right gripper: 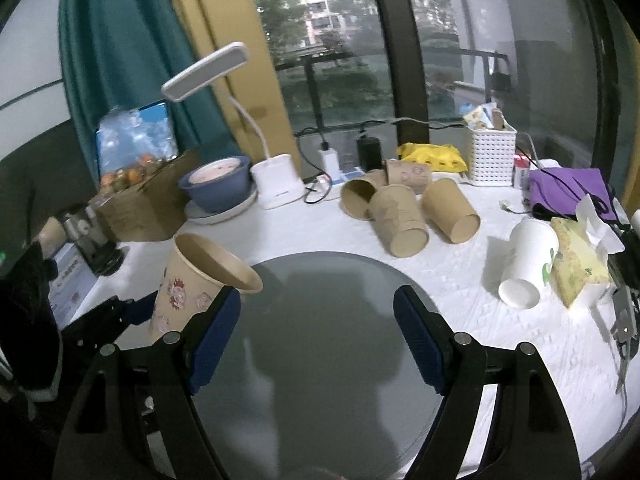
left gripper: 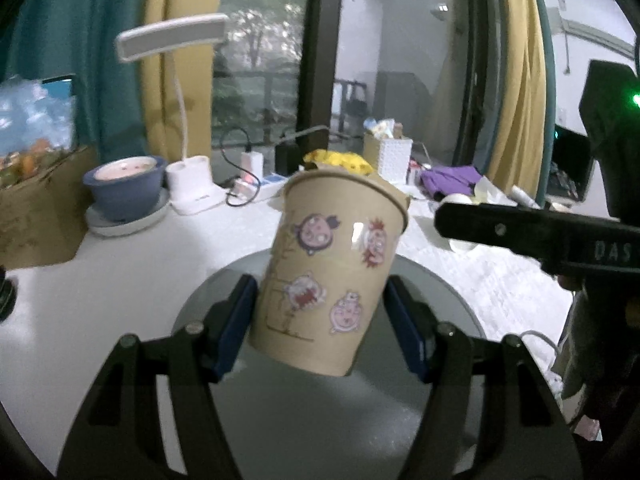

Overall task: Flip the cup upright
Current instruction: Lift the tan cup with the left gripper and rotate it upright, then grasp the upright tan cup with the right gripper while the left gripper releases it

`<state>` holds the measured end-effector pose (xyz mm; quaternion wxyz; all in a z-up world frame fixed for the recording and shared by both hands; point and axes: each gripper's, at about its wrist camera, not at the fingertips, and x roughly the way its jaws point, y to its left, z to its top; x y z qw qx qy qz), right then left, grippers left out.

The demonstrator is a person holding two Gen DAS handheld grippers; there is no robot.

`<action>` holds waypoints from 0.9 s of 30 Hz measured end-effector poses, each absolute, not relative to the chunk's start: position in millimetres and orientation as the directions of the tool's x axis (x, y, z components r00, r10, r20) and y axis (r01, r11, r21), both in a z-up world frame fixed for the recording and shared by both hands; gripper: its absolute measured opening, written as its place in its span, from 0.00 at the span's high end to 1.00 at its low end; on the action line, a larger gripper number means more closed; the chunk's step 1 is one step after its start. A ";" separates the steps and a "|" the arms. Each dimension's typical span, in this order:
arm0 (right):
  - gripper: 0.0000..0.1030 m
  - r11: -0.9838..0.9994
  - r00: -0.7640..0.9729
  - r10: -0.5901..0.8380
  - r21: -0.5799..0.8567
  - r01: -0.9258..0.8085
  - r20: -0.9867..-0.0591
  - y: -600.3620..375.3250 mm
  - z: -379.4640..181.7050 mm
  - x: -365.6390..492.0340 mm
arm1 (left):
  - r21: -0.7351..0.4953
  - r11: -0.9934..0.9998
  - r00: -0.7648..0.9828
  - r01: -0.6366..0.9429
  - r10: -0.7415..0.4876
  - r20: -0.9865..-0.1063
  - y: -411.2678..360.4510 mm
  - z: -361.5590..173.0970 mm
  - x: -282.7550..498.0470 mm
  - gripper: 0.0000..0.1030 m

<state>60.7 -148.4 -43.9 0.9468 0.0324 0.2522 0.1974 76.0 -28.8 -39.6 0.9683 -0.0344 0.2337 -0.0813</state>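
Nearly done: we are gripping the sticker cup (left gripper: pixel 324 276) mouth-up between left fingers (left gripper: pixel 236 320), slightly tilted, lifted; still needing setting down. Right fingers (right gripper: pixel 216 340) are hanging open, empty.

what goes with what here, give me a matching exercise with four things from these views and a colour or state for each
Things:
1. sticker cup
2. white cup
3. right gripper
4. bowl

States:
A. open, empty
B. lying on its side
C. blue
D. held mouth-up, tilted

Pairs: 1-D, 2-B, 3-A, 4-C
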 end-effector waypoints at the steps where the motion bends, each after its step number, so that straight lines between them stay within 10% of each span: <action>1: 0.21 0.916 0.792 0.400 0.161 -0.368 -0.462 -144.8 -42.8 56.5 | -0.118 0.984 0.883 0.134 -0.172 -0.436 -27.8 -40.8 69.4 0.36; 27: 0.21 0.719 0.581 0.695 0.407 -0.563 -0.423 -107.7 -34.3 24.8 | -0.198 0.938 0.930 0.284 -0.319 -0.181 -30.5 -34.9 -2.4 0.36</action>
